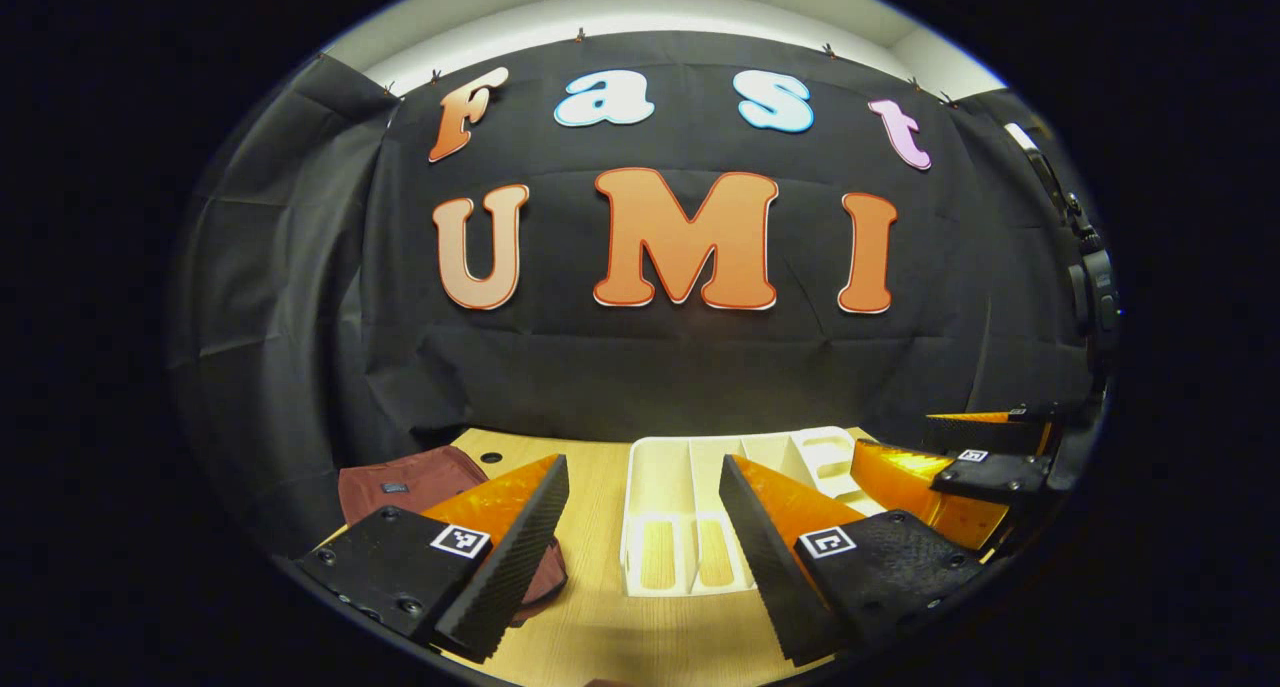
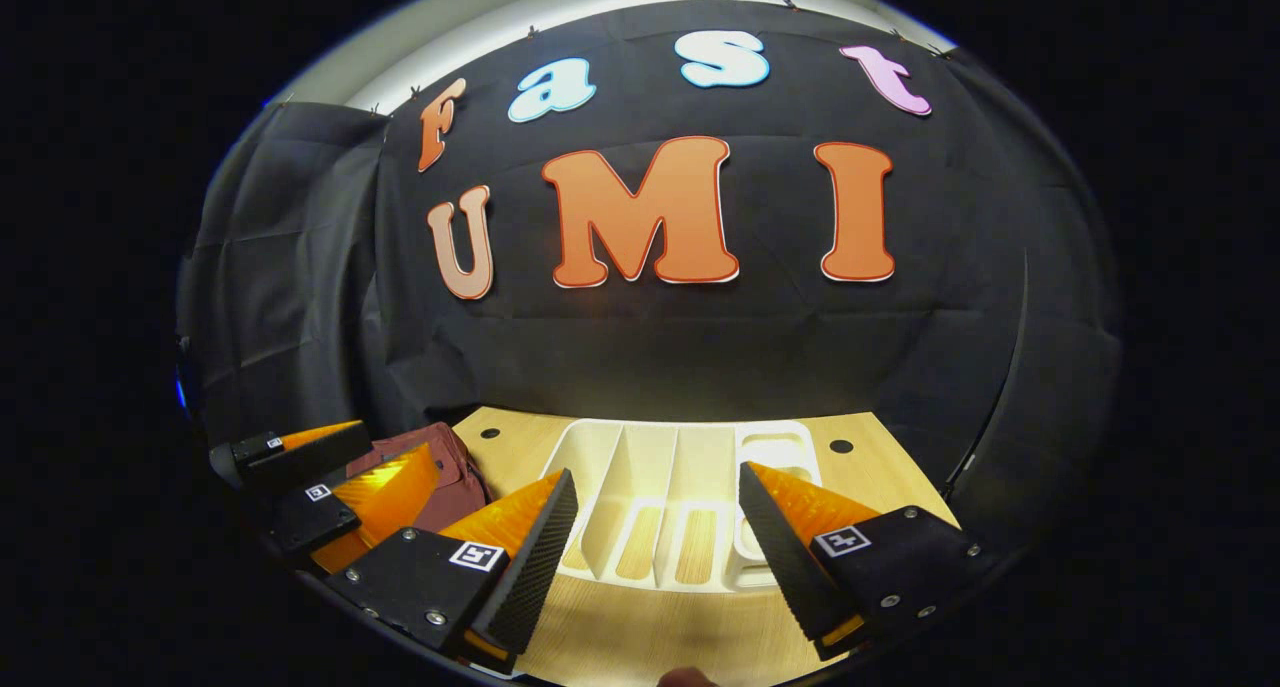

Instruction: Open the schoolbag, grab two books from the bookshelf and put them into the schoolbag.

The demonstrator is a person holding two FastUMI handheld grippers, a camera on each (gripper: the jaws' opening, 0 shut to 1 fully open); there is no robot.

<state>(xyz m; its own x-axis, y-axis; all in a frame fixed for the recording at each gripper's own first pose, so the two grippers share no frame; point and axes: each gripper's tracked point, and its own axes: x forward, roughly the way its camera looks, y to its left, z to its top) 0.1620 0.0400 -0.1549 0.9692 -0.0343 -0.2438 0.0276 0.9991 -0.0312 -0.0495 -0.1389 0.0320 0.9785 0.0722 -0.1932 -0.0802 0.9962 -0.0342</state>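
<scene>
In the left gripper view, the left gripper (image 1: 640, 527) hovered above the wooden table (image 1: 600, 627), jaws spread wide, nothing between them. The maroon schoolbag (image 1: 400, 482) lay flat at the far left, behind one finger; the white bookshelf (image 1: 680, 517) sat dead ahead, its slots bare — no books that I could see. The right gripper (image 1: 935, 462) hung off to the right.

In the right gripper view, the right gripper (image 2: 655, 537) was level over the table edge, jaws wide, holding nothing. Whether the bag was open, I couldn't tell — so bare slots fit books already packed or none on the shelf. Any grip on the bag wants a low, square approach to its edge.
</scene>
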